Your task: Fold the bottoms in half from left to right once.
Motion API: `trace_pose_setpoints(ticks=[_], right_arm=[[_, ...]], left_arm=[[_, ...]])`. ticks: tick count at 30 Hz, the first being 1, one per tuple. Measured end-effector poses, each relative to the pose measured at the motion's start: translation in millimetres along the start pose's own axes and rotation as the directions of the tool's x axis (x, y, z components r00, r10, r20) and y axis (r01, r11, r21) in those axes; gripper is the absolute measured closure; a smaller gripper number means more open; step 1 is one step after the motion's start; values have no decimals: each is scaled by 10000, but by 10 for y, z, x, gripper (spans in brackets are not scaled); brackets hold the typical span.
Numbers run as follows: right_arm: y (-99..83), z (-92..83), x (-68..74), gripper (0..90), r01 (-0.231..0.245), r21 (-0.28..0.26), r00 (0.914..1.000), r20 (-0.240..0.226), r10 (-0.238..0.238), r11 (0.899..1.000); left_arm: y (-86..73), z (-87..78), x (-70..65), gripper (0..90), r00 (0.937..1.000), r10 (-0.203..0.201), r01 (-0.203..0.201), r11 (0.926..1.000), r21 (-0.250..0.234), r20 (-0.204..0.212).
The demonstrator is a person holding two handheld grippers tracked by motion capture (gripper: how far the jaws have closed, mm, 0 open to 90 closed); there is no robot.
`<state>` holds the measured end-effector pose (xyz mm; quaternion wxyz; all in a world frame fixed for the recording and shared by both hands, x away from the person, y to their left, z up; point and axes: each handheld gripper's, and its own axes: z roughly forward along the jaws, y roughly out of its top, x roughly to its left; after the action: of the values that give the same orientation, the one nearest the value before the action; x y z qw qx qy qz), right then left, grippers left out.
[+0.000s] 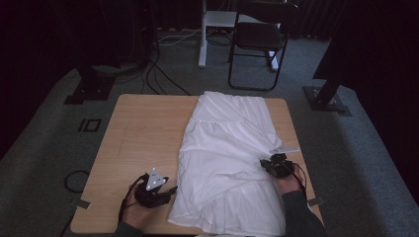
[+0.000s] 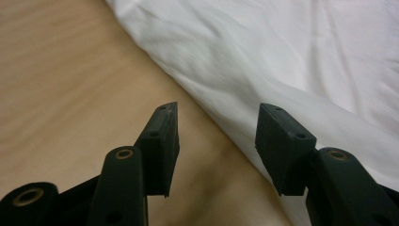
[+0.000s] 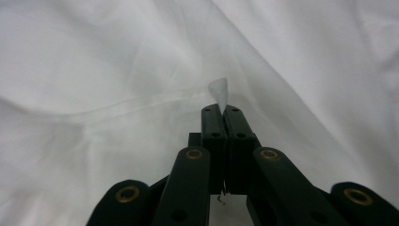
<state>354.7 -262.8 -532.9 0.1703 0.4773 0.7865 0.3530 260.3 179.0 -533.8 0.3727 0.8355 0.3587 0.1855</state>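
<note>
High view: white garment (image 1: 230,163) spread lengthwise over the right half of the wooden table (image 1: 143,133), its far end at the back edge, its near hem close to the front edge. Left gripper (image 1: 168,190) low over bare wood at the near left, held in a hand (image 1: 136,213), jaws pointing right toward the garment's left edge, just beside it and not on it. Right gripper (image 1: 264,163) at the garment's right side, held in a sleeved hand (image 1: 288,185), tip down on the cloth near a small white flap that juts out to the right. Left gripper view: left gripper (image 2: 216,136) released, jaws standing well apart, nothing between them but bare table (image 2: 70,84); garment (image 2: 282,61) running diagonally from upper left to lower right, its folded edge just ahead of the pads, with the right-hand jaw seen against cloth; touching or not, cannot tell. Right gripper view: right gripper (image 3: 221,110) clenched, jaws pressed together on a small pinch of the garment (image 3: 117,70), a little peak of white fabric standing up from between the fingertips; cloth lying all around and beneath, creased, with a stitched seam running off to the left.
</note>
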Motion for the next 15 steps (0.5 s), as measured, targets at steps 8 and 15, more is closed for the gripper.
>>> trace_pose_setpoints(ticks=[8,15], right_arm=[[-385,-794,-103,889,-468,-1489,9984,240,509,9877],[-716,-1303,-222,888,-658,-2064,9942,693,817,9763]], left_arm=[[-132,-225,-171,453,9976,87,-76,9998,-162,689],[-273,-165,-370,377,9925,186,-219,9994,260,1204]])
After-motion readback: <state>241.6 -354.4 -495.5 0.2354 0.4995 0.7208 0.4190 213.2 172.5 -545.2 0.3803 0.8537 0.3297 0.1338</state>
